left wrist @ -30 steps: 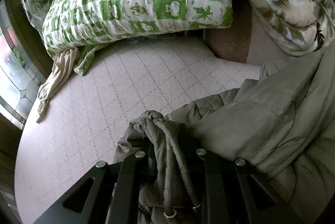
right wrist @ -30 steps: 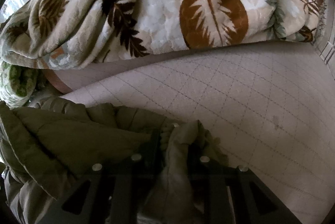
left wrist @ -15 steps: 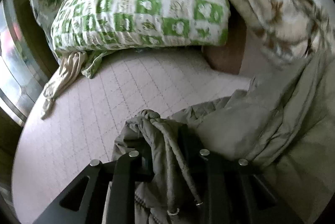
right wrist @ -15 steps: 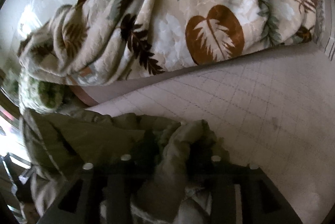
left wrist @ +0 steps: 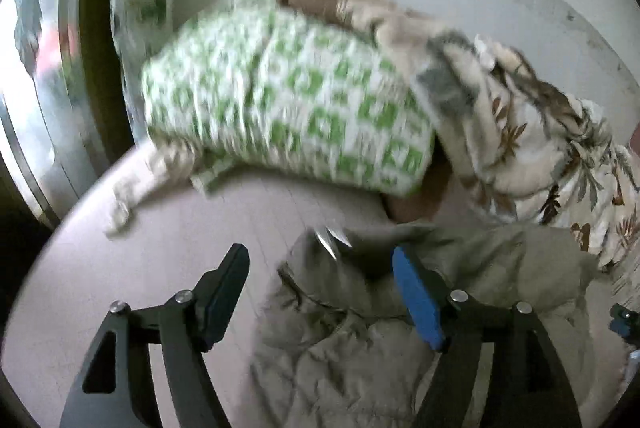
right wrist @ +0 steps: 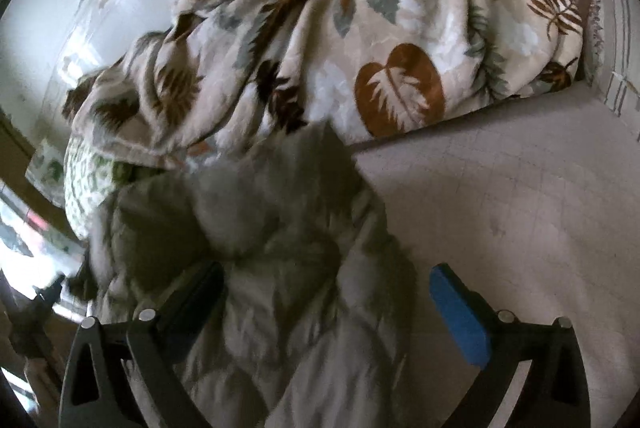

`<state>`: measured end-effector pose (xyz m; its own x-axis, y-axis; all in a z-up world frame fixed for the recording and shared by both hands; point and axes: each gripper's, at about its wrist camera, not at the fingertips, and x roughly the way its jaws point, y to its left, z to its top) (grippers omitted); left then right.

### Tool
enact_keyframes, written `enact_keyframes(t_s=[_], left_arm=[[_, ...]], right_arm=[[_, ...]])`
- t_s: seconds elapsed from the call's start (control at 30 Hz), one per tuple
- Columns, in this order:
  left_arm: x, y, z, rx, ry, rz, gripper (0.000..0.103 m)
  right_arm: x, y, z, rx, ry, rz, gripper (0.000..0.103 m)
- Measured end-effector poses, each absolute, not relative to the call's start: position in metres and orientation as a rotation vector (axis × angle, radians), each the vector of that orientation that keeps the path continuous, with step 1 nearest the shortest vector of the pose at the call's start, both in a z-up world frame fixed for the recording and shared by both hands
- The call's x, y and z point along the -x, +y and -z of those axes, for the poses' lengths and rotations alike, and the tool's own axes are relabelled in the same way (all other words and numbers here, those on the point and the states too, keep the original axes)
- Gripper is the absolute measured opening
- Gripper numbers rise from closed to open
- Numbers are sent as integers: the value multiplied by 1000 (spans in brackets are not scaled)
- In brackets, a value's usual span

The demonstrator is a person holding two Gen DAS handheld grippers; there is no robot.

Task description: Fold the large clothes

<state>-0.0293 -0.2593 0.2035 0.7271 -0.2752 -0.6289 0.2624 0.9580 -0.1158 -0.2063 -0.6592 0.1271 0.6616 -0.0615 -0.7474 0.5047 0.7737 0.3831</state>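
- Jacket: olive-grey, padded and quilted, crumpled in a heap with puffy folds; a pale zip or tag edge shows at its upper fold in my left view. Motion blur softens the detail.
- Location: it lies on the pale bed cover, which carries a faint grid pattern, in front of a green-and-white checked pillow and a leaf-print blanket bunched against the wall.
- Left tongs: my jaws are opening, set well apart. The jacket sits below and between them, mostly toward the blue-padded right finger; neither pad presses on the cloth. Nothing grasped.
- Right tongs: my jaws are opening and stand at their widest. The jacket fills the gap and spreads toward the left finger, with bare bed cover beyond the blue pad. Released; no cloth pinched.
- Beige cloth strip: lies at the bed's edge, beside the pillow, well apart from the jacket.
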Motion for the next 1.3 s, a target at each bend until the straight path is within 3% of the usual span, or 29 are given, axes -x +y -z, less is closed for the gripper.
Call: enact_keyframes(t_s=[0.17, 0.5, 0.63, 0.73, 1.0, 1.3], left_arm=[[52, -286, -200, -64, 726, 401, 75], [110, -388, -125, -368, 801, 485, 76], [95, -394, -98, -407, 881, 449, 92], [89, -398, -87, -445, 882, 435, 97], [87, -403, -77, -442, 879, 407, 101], [96, -395, -81, -421, 877, 425, 101]], right_arm=[[211, -639, -132, -613, 803, 301, 103], [176, -585, -105, -437, 952, 270, 103], [168, -579, -83, -348, 1021, 277, 103], [162, -584, -69, -356, 1053, 265, 103], [157, -585, -53, -315, 1043, 275, 103], [157, -597, -97, -474, 945, 274, 103]])
